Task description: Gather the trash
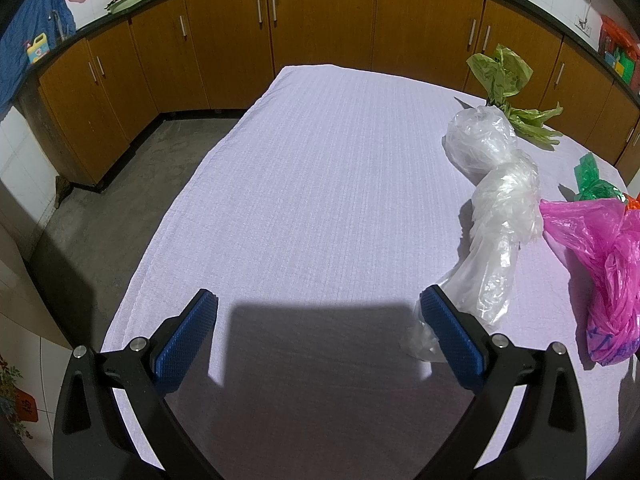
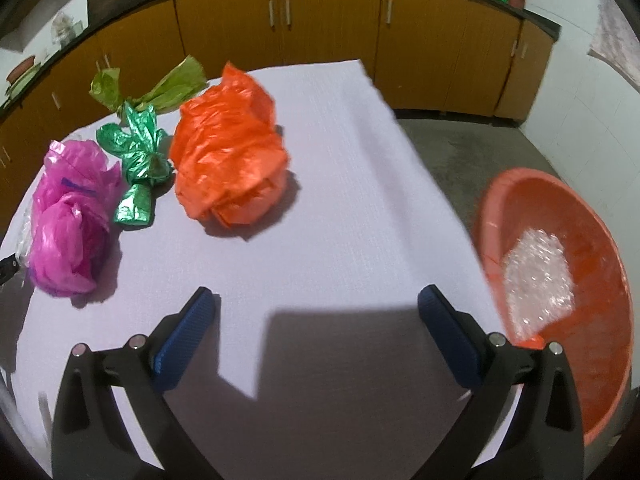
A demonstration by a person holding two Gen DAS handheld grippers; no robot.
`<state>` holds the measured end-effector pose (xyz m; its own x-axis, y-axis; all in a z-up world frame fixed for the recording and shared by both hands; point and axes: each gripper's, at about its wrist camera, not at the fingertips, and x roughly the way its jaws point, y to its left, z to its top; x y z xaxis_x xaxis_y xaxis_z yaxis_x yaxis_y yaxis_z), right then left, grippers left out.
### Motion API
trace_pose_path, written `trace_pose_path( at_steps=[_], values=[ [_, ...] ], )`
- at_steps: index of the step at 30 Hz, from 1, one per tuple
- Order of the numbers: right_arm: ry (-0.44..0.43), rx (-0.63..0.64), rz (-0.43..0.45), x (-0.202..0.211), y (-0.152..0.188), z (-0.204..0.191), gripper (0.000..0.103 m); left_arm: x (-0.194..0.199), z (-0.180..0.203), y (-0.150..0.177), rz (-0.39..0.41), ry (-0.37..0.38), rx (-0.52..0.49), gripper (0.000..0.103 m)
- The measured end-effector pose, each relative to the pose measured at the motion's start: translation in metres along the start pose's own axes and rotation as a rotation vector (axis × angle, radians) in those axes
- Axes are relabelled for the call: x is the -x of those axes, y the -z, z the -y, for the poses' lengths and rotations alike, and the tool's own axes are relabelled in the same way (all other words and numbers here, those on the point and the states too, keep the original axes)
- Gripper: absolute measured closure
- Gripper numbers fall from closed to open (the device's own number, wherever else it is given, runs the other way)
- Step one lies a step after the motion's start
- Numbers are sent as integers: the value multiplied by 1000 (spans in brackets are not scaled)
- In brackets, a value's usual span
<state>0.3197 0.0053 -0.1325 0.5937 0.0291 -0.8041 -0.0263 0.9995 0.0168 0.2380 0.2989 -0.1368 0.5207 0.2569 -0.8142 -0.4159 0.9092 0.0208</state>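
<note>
Looking through the left wrist view first, I see the left gripper with its blue fingers spread wide and nothing between them, hovering over the tabletop, which is covered in a pale lilac cloth. Trash is bunched along the right of the frame: a clear plastic bag twisted into a long bundle, its tail lying just beside my right-hand finger; a pink bag at the right edge; a light green bag at upper right; and a sliver of a dark green bag between them. None of these has been gathered yet. The middle and left of the cloth are bare, so I have free room there; the tabletop's left edge drops to the concrete floor, with brown cabinets beyond.

Turning to the right wrist view, the right gripper is likewise released and empty. An orange bag sits in the upper middle, the dark green bag touching its left side, the pink bag at far left, the light green bag behind. At the right of the frame, past the tabletop's edge, an orange basin holds one clear crumpled piece of plastic. I judge the job barely begun: one piece in, five bags left. The route to the basin crosses the tabletop's right edge, so I should carry each bag clear of it.
</note>
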Motion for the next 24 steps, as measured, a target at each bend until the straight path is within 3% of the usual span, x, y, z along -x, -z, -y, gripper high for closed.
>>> trace_pose_path(
  at_steps=[17, 24],
  values=[
    [-24, -84, 107, 31, -1, 36, 4, 0, 0, 0, 0, -1, 1, 1],
    [-10, -141, 96, 47, -1, 58, 4, 0, 0, 0, 0, -1, 1, 1]
  ],
)
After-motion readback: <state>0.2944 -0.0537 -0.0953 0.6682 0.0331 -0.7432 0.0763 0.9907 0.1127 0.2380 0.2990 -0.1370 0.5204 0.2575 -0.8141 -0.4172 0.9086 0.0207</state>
